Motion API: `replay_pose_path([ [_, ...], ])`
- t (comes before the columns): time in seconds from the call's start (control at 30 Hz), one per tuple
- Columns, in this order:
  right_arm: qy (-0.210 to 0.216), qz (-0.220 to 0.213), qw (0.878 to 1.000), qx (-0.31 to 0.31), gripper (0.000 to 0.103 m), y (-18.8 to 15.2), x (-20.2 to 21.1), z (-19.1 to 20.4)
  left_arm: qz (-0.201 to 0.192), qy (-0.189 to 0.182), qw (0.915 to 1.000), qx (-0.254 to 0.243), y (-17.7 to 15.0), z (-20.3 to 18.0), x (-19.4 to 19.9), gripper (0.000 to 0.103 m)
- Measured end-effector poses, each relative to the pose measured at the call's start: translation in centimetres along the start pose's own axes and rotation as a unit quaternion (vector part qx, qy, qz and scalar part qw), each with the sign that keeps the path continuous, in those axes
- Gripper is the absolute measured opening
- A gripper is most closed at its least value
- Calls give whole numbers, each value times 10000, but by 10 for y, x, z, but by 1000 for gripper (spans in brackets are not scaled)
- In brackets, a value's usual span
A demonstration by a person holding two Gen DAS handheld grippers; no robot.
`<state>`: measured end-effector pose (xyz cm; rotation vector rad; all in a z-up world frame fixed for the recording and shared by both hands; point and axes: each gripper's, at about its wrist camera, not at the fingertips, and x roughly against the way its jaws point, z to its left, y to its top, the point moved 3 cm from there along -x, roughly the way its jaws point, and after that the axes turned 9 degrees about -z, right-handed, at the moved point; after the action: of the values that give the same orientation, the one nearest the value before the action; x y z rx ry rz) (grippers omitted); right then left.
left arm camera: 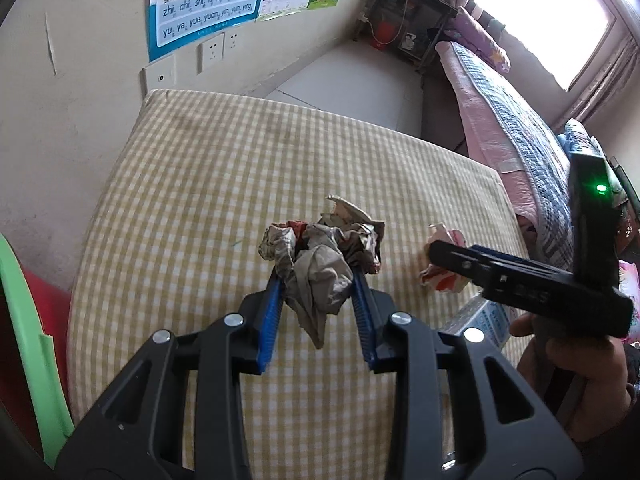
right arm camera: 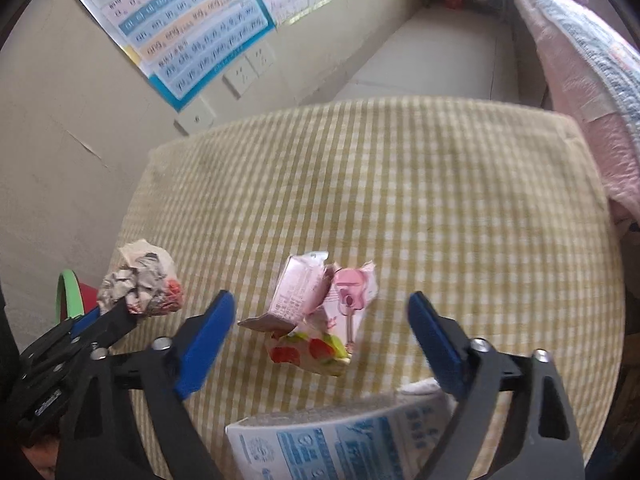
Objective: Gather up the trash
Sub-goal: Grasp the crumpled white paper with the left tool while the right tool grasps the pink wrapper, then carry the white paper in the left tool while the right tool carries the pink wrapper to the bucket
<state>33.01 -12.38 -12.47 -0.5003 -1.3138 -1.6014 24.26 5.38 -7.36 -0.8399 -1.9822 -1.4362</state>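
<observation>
the left gripper (left arm camera: 318, 280) is pinching a crumpled paper wad (left arm camera: 320, 264), lifted off the checked table (left arm camera: 192, 184); it likely goes next to the green-rimmed bin (left arm camera: 24, 320). the right gripper (right arm camera: 320, 340) hangs spread around a crushed pink carton (right arm camera: 320, 316), pads apart from it; closing comes next. a blue-and-white box (right arm camera: 340, 444) lies just beside it.

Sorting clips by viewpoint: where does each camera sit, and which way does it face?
Left wrist: on the left claw, angled down at the checked tabletop; its blue fingers clamp a crumpled paper wad; the right claw and a hand show.
Right wrist: on the right claw, angled down, open over a crushed pink carton, blue-and-white carton nearest.
Shared: tabletop, wad, pink carton, wall poster.
</observation>
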Motion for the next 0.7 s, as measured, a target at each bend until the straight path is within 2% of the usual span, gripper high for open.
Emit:
replay_pose_path([
  [0.2, 67, 1, 10000, 39, 60, 5, -5, 10, -14, -22, 10000, 46, -1, 3, 3, 32],
  [0.27, 87, -26, 9999, 55, 48, 7, -3, 12, -13, -41, 10000, 46, -2, 1, 4, 32],
  [0.33, 83, -47, 9999, 94, 42, 9, 1, 13, -21, -56, 10000, 44, -2, 0, 6, 32],
  [0.7, 49, -335, 9990, 290, 41, 7, 48, 17, -218, -96, 9997, 98, -6, -5, 36, 32],
])
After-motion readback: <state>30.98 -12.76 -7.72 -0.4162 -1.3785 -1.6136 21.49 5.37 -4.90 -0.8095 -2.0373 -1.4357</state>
